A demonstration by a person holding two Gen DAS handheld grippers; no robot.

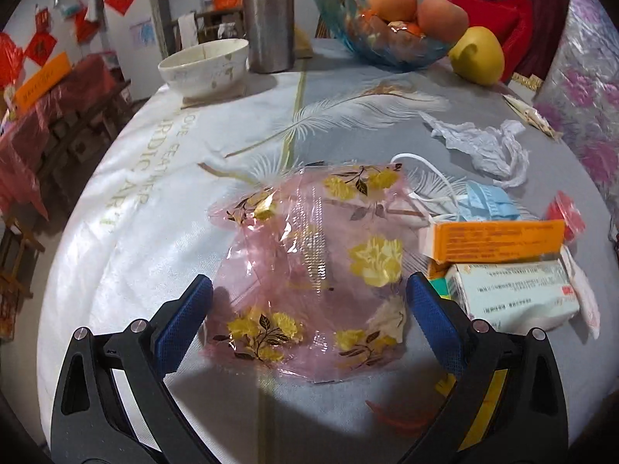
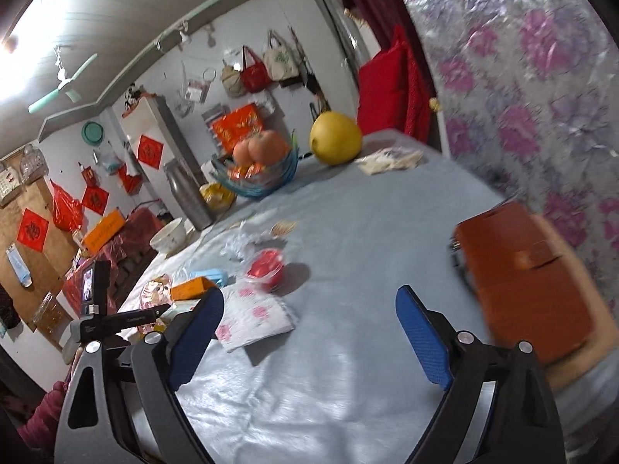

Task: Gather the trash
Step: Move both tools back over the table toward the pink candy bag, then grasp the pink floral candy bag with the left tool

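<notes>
In the left wrist view, the left gripper [image 1: 309, 317] is hovering with jaws wide, nothing gripped, over one pink flowered plastic bag [image 1: 313, 255] lying mid-frame on the tablecloth [image 1: 116, 212]. At right are lying two cartons [image 1: 499, 239], one blue mask [image 1: 491, 203] and one crumpled tissue [image 1: 483, 143]. In the right wrist view, the right gripper [image 2: 309, 332] is standing wide and empty above bare cloth; one red cup [image 2: 267, 266] is sitting mid-frame, one orange-brown wallet [image 2: 526, 278] at right.
</notes>
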